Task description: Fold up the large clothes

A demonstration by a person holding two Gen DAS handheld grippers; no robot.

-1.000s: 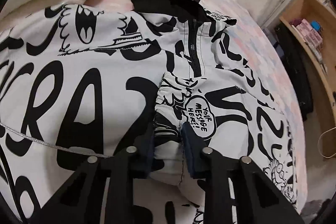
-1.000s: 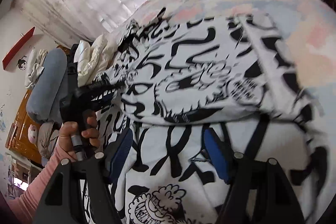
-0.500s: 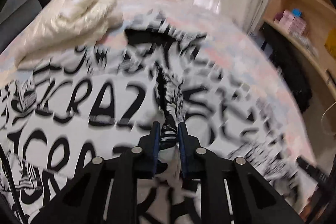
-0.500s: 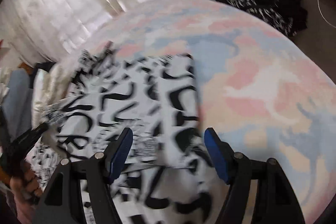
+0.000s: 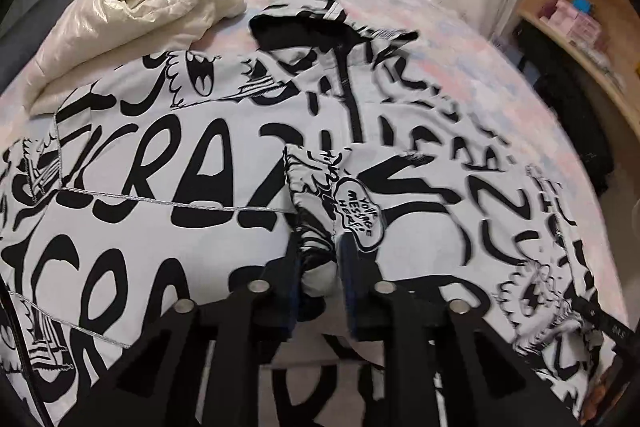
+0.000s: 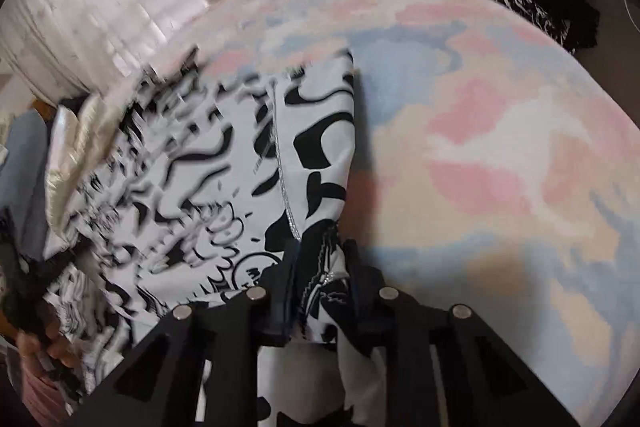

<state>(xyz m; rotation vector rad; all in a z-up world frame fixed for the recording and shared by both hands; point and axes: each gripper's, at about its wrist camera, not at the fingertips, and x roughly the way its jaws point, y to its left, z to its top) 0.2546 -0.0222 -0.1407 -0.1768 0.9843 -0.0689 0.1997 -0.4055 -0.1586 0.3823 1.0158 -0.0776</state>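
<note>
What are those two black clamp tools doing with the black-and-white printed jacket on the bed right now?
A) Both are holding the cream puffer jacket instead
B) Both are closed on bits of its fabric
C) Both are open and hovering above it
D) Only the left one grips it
B: the left gripper pinches a bunched fold of the printed jacket between its jaws, and the right gripper likewise clamps the jacket's edge.
</note>
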